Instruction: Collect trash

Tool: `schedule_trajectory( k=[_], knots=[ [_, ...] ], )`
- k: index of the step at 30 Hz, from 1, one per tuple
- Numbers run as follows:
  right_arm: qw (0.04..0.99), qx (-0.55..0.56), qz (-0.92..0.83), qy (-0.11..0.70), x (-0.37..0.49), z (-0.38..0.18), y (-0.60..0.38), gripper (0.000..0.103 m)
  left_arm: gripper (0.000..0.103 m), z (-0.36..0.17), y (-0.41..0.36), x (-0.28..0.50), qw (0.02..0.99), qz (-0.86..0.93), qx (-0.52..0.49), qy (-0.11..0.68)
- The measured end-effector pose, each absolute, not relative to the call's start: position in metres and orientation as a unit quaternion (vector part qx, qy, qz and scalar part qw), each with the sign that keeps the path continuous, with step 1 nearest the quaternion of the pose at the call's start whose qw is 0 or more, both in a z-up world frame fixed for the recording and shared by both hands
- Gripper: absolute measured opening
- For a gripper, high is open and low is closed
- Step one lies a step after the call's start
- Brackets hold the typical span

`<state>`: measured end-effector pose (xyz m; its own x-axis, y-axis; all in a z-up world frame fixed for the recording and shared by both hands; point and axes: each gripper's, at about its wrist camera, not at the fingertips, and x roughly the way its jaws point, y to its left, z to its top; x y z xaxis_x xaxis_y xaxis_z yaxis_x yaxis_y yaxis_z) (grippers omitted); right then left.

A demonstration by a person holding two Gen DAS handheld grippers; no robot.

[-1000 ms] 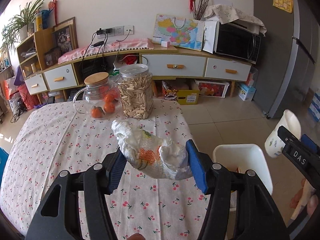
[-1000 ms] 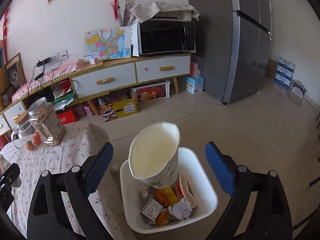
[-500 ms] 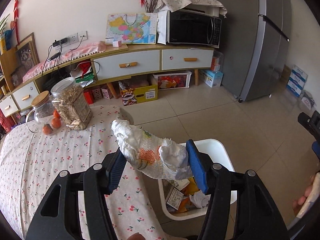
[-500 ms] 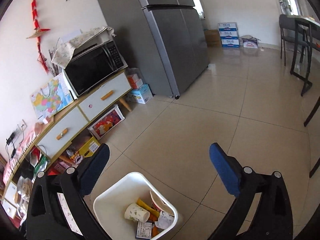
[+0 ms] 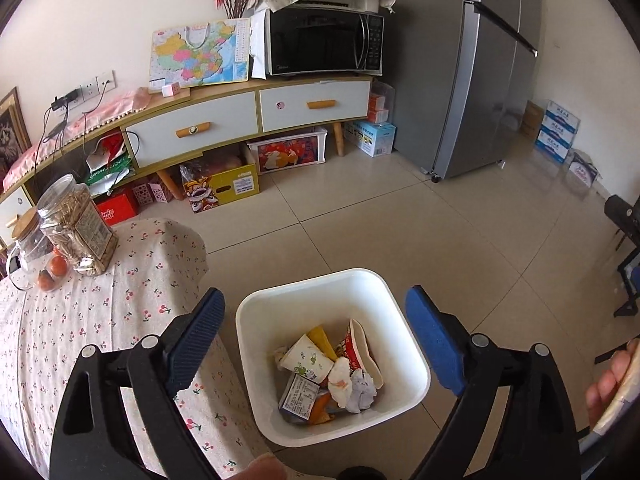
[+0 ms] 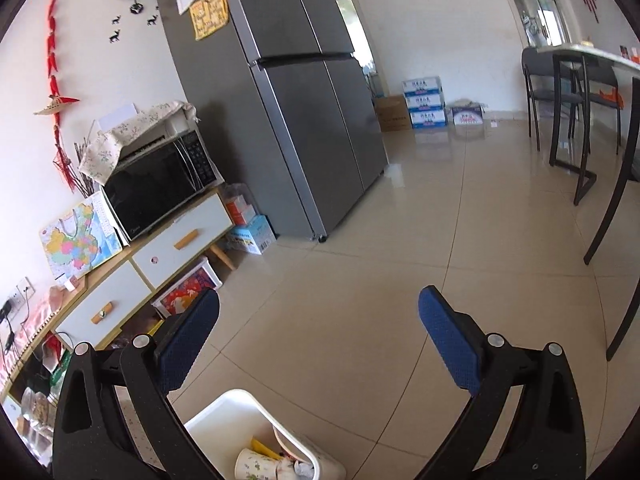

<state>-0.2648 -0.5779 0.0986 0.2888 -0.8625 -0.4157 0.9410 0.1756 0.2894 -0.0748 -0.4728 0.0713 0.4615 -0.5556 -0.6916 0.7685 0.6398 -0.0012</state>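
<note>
**Left wrist view: bin under spread tongs, both grippers empty**

Left wrist view, read left to right with the bin (image 5: 404,394) as my landmark. Left of the bin lies the table (image 5: 80,320) under its cherry cloth, its corner just beside the bin's left wall. At the table's far edge, well apart from the bin, I count two jars: one glass jar (image 5: 30,246) with a wooden lid, orange fruit showing at its base, and one tall jar (image 5: 78,232) of pale sticks.

My left gripper (image 5: 314,312) hangs over the bin, pointing steeply down into it. Its jaws are opening, already wide, and nothing is between them; the bin's mouth fills the gap. Inside I count one paper cup (image 5: 306,360) lying on its side, its long axis running up-left to down-right, one red-rimmed bowl (image 5: 360,346) leaning against the right wall, one crumpled wad (image 5: 362,392) and one printed packet (image 5: 298,394); the scraps beneath I cannot count.

Right of the bin, at the frame's edge, a hand (image 5: 608,380) shows.

In the right wrist view my right gripper (image 6: 320,322) points out over bare floor, jaws spread fully, empty. The bin sits below and to its left, at the bottom edge.

I judge any remaining trash lies back on the table side, leftward of the bin, so the left hand is the nearer. I see no loose trash on the cloth here.
</note>
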Motion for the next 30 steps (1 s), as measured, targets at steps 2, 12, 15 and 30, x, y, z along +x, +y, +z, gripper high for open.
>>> schedule_trajectory(
  k=[2, 12, 15, 30],
  knots=[
    [0.777, 0.212, -0.590, 0.065, -0.258, 0.111, -0.560, 0.096, 0.089, 0.081, -0.451, -0.075, 0.851, -0.383, 0.155, 0.325],
    [0.868, 0.134, -0.458, 0.135, -0.221, 0.122, -0.431, 0.096, 0.096, 0.123, -0.295, -0.069, 0.905, -0.315, 0.108, 0.264],
    [0.882, 0.157, -0.405, 0.181, -0.212, 0.104, -0.401, 0.096, 0.096, 0.112, -0.258, -0.069, 0.907, -0.301, 0.105, 0.273],
    [0.910, 0.089, -0.349, 0.204, -0.172, 0.067, -0.318, 0.096, 0.096, 0.062, -0.164, -0.057, 0.917, -0.260, 0.082, 0.292]
  ],
)
